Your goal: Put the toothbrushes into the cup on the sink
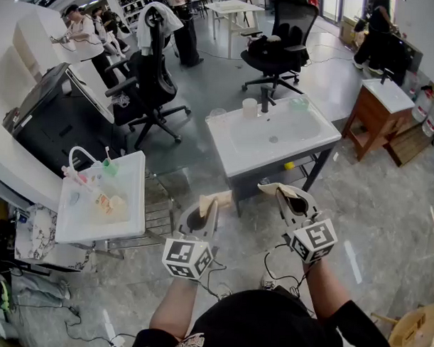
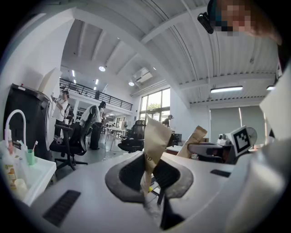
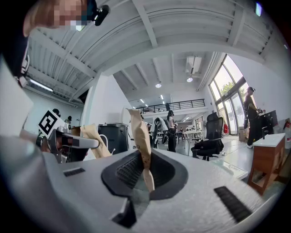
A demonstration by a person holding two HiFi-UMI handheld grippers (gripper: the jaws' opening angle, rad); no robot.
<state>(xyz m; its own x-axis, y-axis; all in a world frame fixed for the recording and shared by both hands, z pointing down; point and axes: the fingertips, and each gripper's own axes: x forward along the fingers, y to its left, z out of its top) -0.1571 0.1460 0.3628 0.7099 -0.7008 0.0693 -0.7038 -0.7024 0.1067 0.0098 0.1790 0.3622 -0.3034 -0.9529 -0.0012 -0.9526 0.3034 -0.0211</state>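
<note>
Left tongs (image 2: 148, 176) clamped on the left packet (image 2: 157, 136), right tongs (image 3: 146, 175) on the right packet (image 3: 140, 134). Both are brown paper sleeves, probably wrapped toothbrushes, held upright on the near side of the sink (image 1: 235, 152), ready to carry to the cup (image 1: 249, 108) on the sink's back rim. Print on the left packet is cut off and unreadable.

My L gripper (image 2: 149, 179) fingers (image 2: 129, 175) pinched on tan paper packet (image 2: 155, 139), standing upright. R gripper (image 2: 193, 149) off to the right w/ 2nd packet (image 2: 196, 135) in it.
</note>
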